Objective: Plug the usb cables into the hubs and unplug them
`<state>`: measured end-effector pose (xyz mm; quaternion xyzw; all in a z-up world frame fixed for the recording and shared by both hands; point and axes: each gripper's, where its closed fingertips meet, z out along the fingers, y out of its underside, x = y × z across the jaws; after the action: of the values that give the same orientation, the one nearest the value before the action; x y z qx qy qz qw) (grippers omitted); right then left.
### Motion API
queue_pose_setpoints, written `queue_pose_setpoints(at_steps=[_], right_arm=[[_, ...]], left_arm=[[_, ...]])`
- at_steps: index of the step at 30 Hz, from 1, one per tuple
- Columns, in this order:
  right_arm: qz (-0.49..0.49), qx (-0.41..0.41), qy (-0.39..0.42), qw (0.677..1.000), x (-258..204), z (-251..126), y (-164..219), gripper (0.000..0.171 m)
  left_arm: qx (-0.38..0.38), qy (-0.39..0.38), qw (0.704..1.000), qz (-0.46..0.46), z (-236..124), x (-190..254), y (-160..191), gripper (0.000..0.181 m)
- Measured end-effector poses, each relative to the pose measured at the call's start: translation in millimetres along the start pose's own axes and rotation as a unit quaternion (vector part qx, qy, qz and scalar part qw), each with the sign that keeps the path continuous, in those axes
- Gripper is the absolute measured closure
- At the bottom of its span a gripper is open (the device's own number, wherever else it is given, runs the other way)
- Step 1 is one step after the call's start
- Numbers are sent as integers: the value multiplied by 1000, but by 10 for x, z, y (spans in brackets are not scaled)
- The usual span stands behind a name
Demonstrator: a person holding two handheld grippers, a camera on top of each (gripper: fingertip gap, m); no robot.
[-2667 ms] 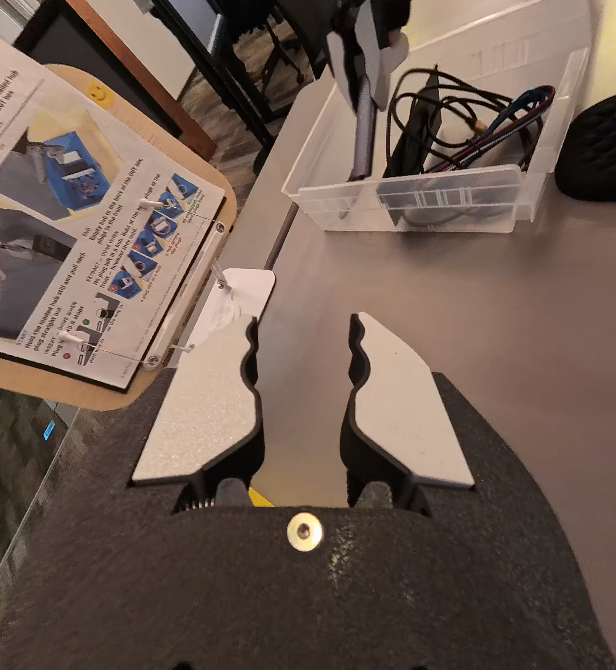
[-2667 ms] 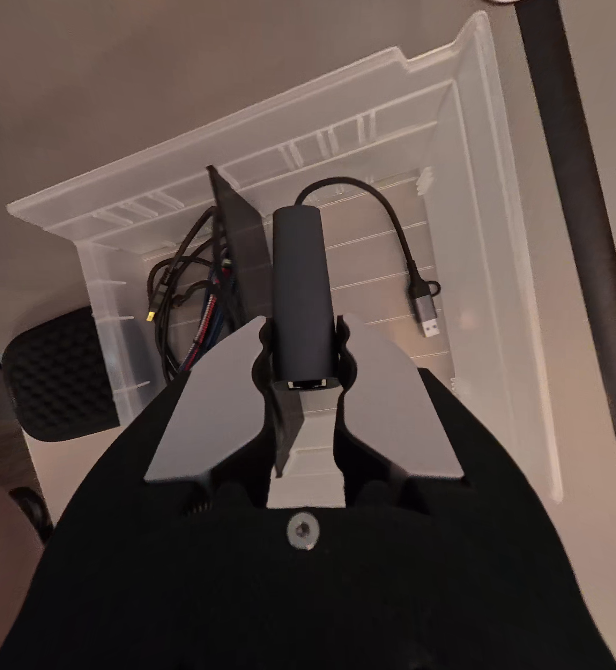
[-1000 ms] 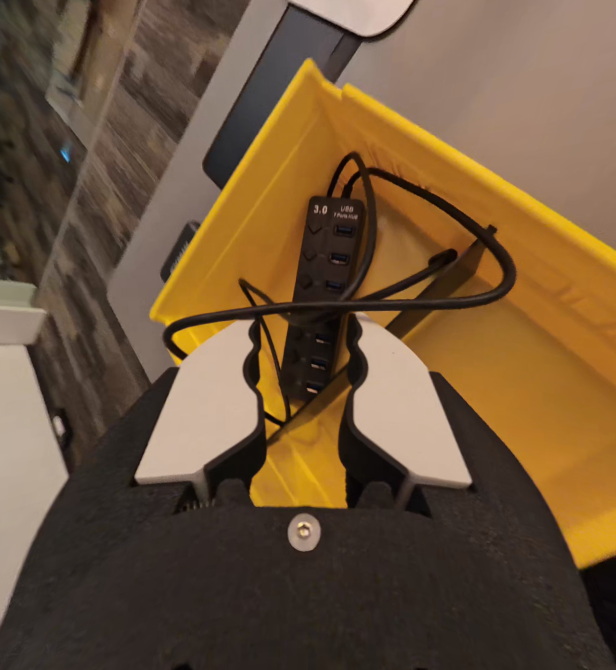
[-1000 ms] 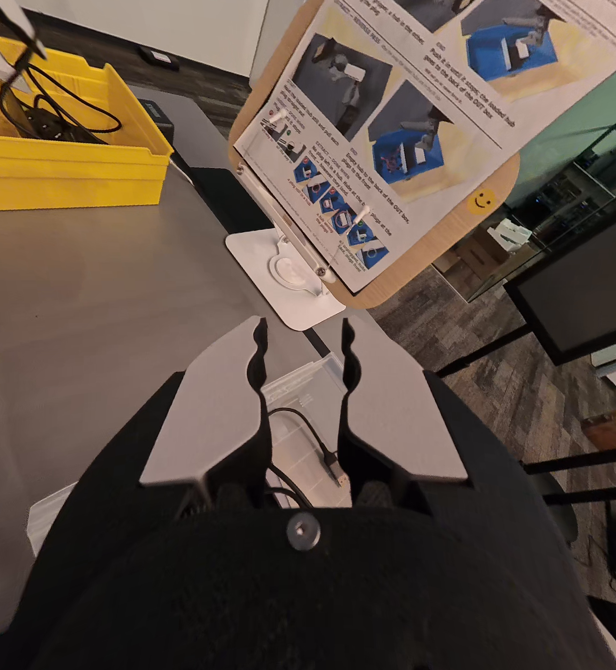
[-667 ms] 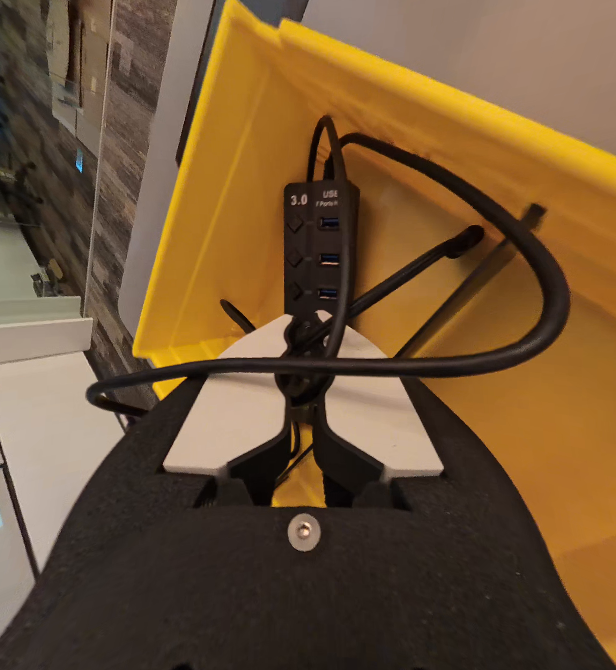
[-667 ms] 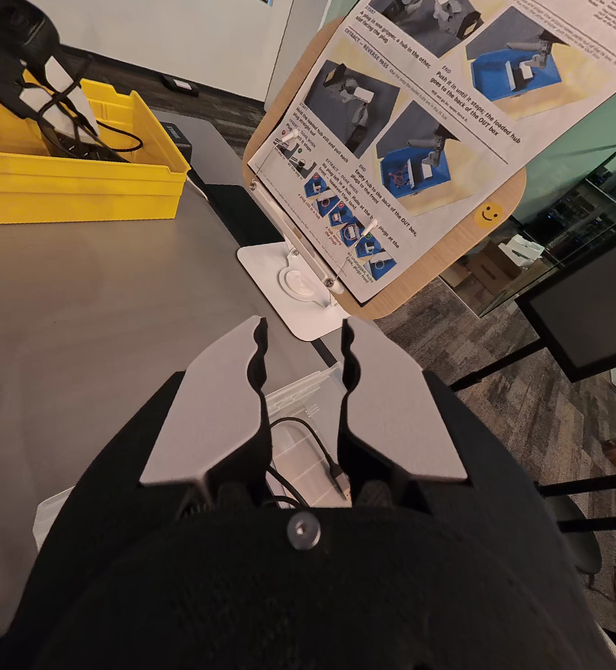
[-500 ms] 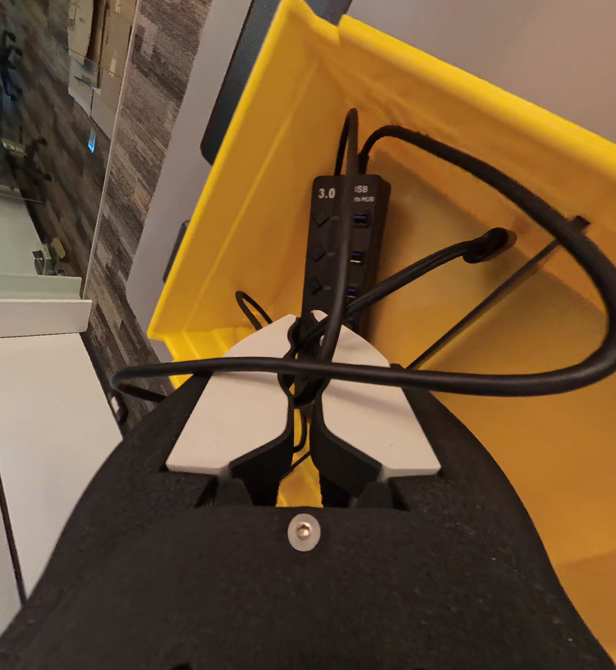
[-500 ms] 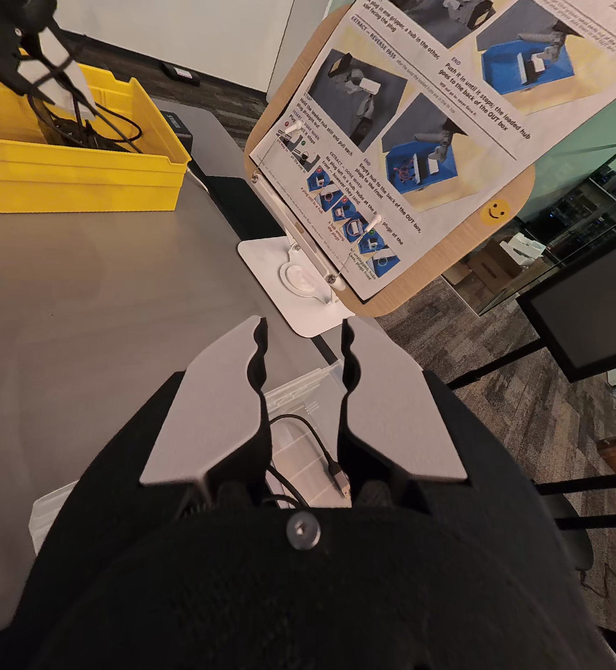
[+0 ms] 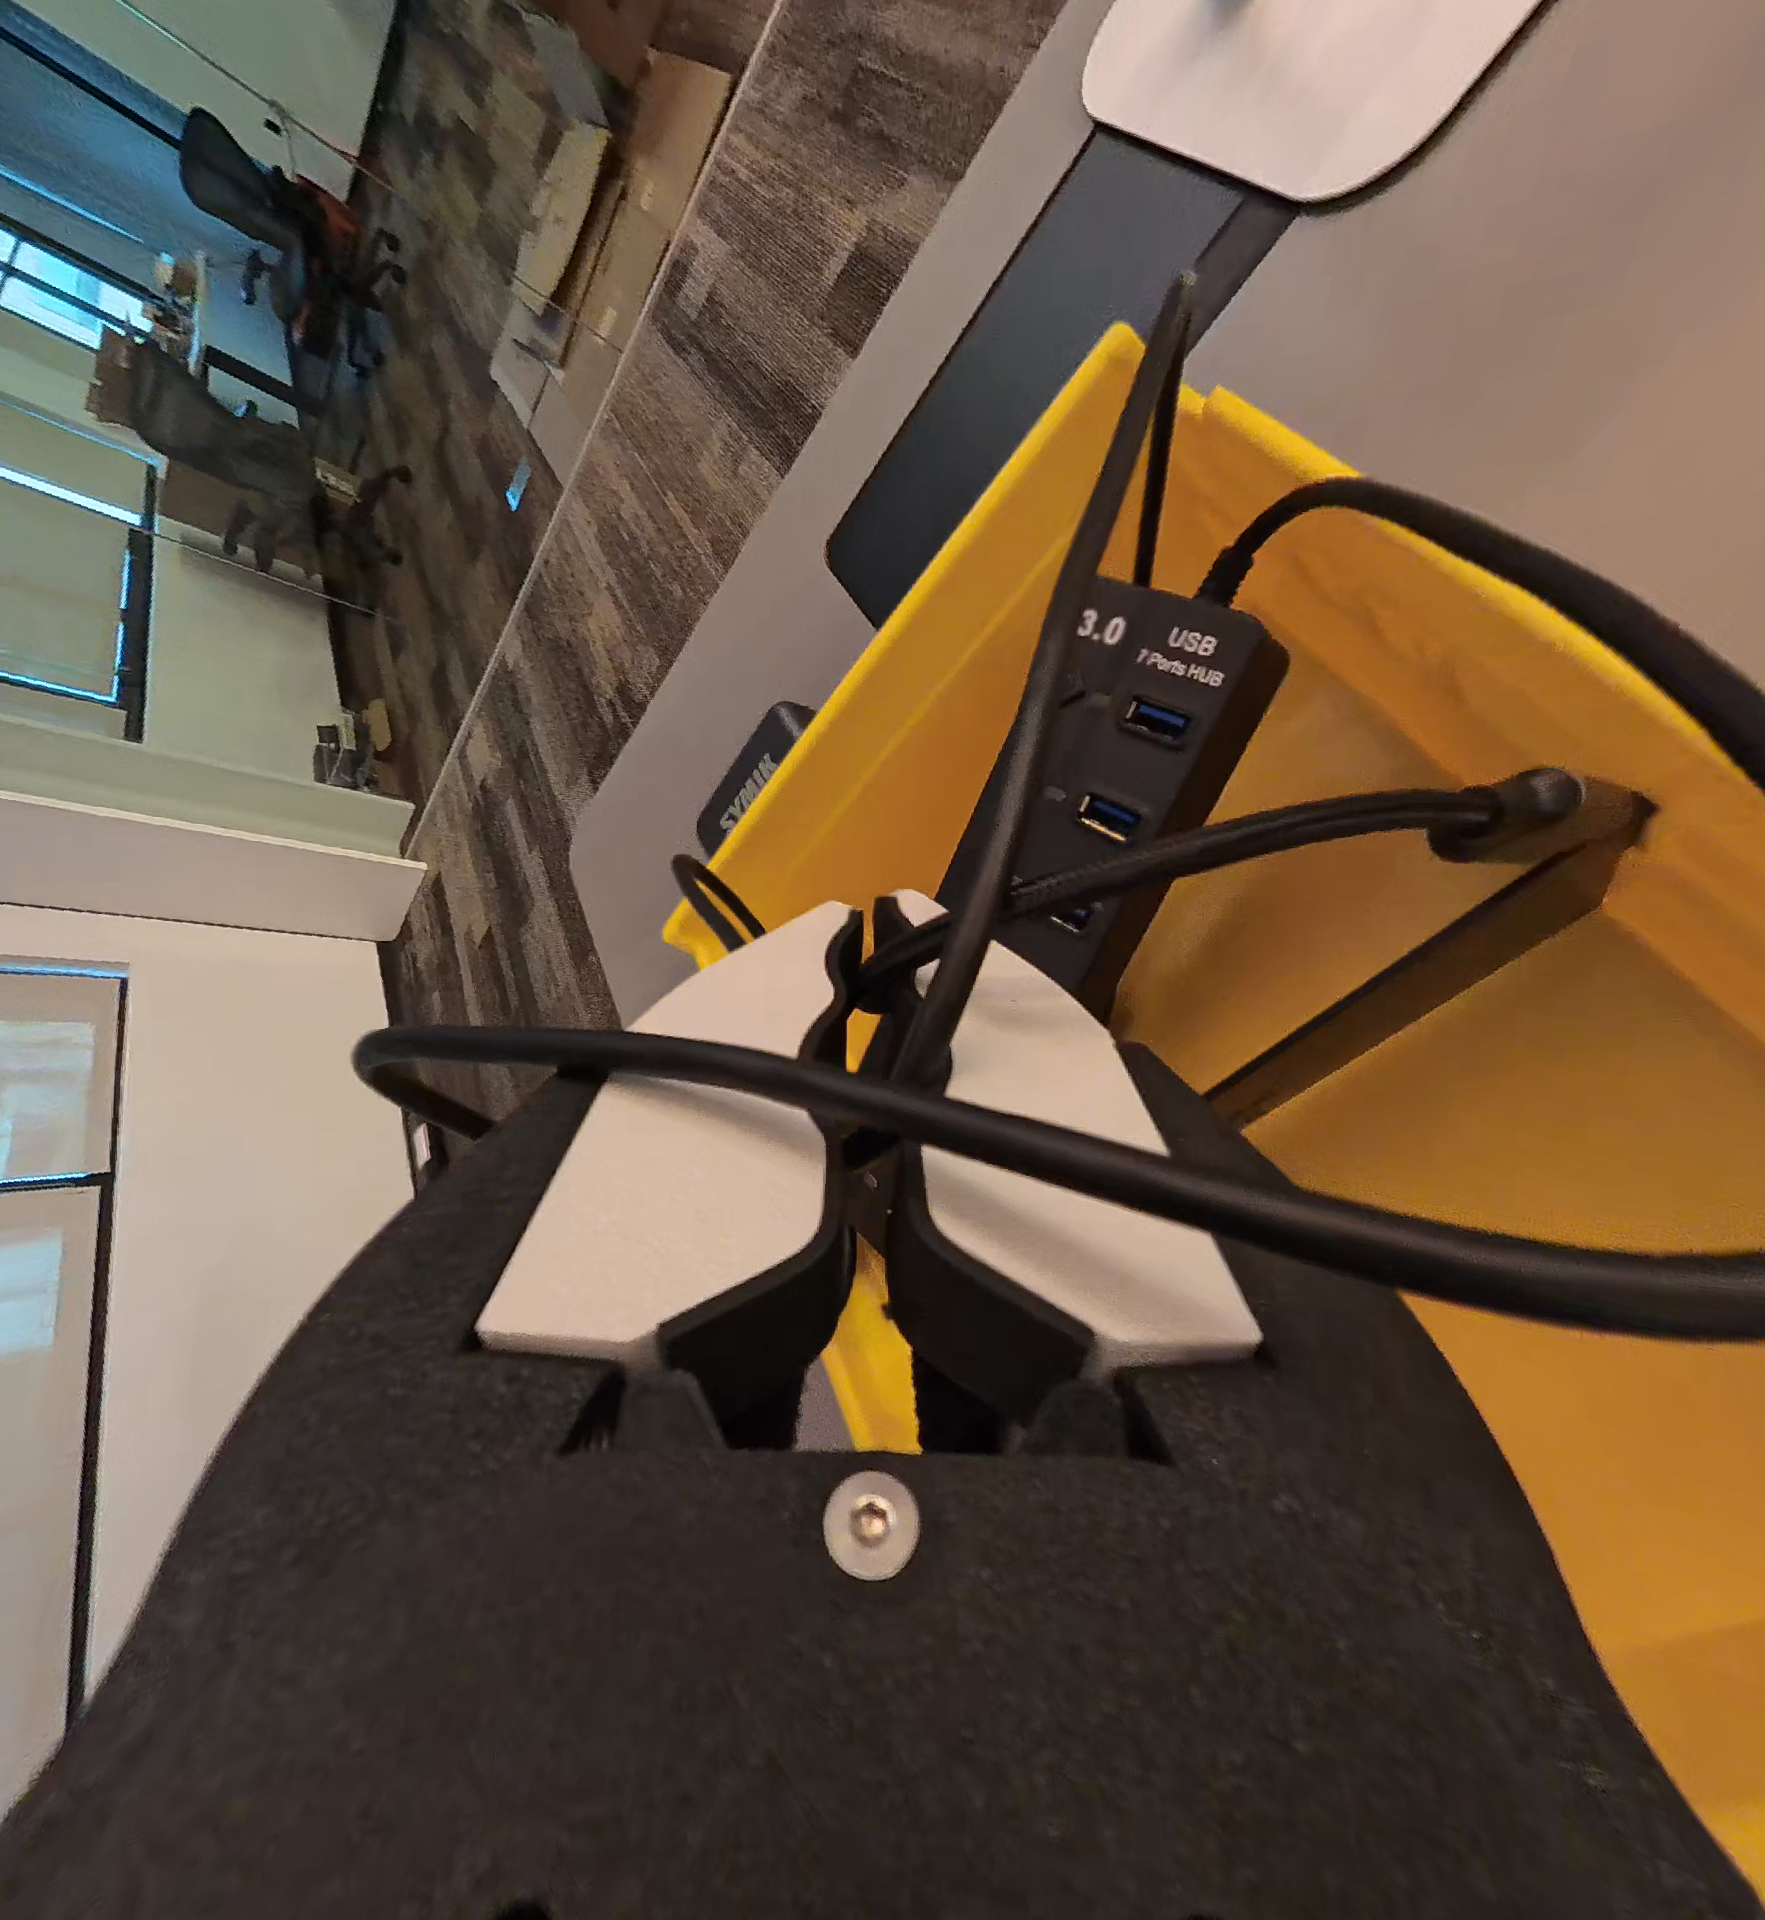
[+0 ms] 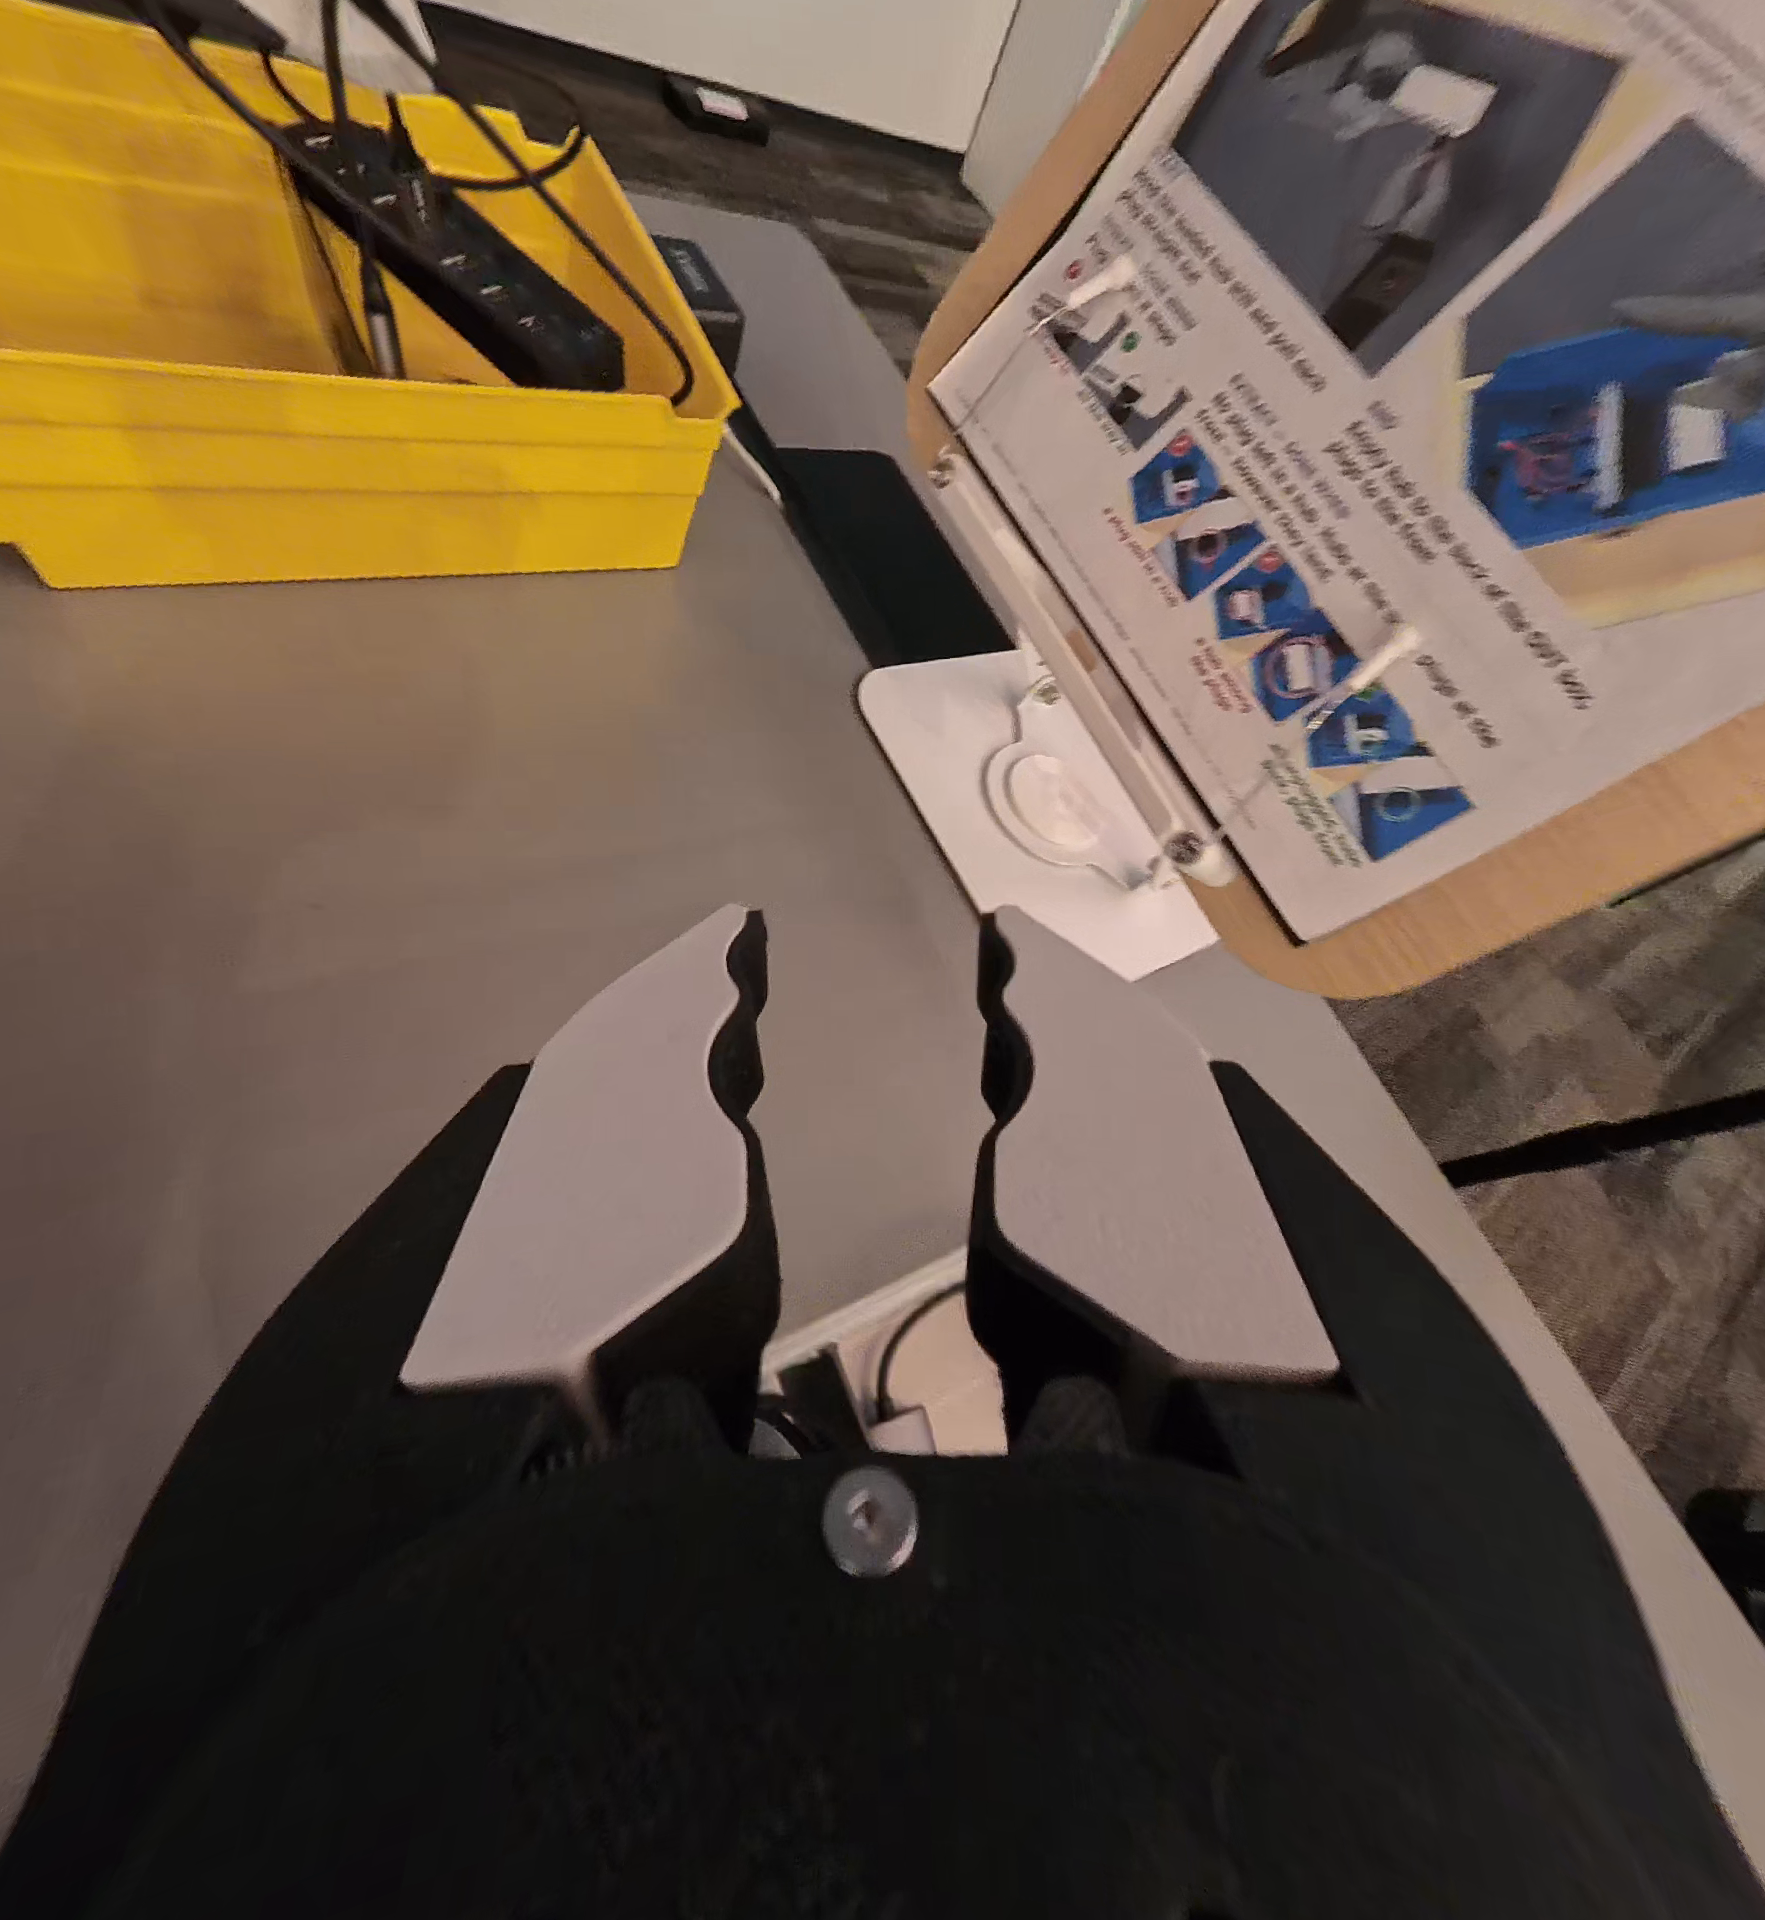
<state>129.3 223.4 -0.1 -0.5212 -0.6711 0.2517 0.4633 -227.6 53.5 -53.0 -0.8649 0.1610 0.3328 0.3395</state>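
Left wrist view, nearest first: left gripper [image 9: 883, 914] with its fingers [image 9: 712, 1153] drawn nearly together, tips almost meeting, clamped on a thin black cable [image 9: 1023, 727] that runs from between the tips up toward the top centre of the frame. A thick black cable [image 9: 1117, 1164] drapes across the tops of both finger plates and loops off at right. A third, braided cable [image 9: 1221, 842] runs from the tips to a plug at the right. Beyond the tips a black USB hub [image 9: 1148, 769] with blue ports stands tilted inside the yellow bin [image 9: 1480, 1143], mid-frame; whether it touches the fingers cannot be told. Grey table [image 9: 1584, 312] at upper right. Right wrist view, nearest first: right gripper [image 10: 865, 935] with fingers [image 10: 629, 1153] apart at a moderate gap, holding nothing, over the bare grey table [image 10: 338, 831]. A clear bin edge [image 10: 899, 1340] shows low between the fingers. White stand base [image 10: 1023, 790] right of centre, instruction board [image 10: 1377, 499] at upper right. The yellow bin [image 10: 317, 468] sits far upper left with the hub [image 10: 504, 301] and cables in it
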Motion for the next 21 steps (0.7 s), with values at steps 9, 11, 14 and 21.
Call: queue_pose_setpoints(at_steps=[9,11,14,21], right_arm=[[-4,-13,-42,999,-275,343,-36,131],[27,14,-76,997,-404,434,-141,132],[78,46,-149,985,-679,587,-280,131],[10,134,-199,971,-1270,863,-603,131]], left_arm=[[29,0,1000,-7,-125,-17,-135,180],[35,0,999,-7,-148,-20,-154,181],[54,3,998,-14,-210,-26,-222,180],[77,-6,997,-9,-476,-44,-403,181]])
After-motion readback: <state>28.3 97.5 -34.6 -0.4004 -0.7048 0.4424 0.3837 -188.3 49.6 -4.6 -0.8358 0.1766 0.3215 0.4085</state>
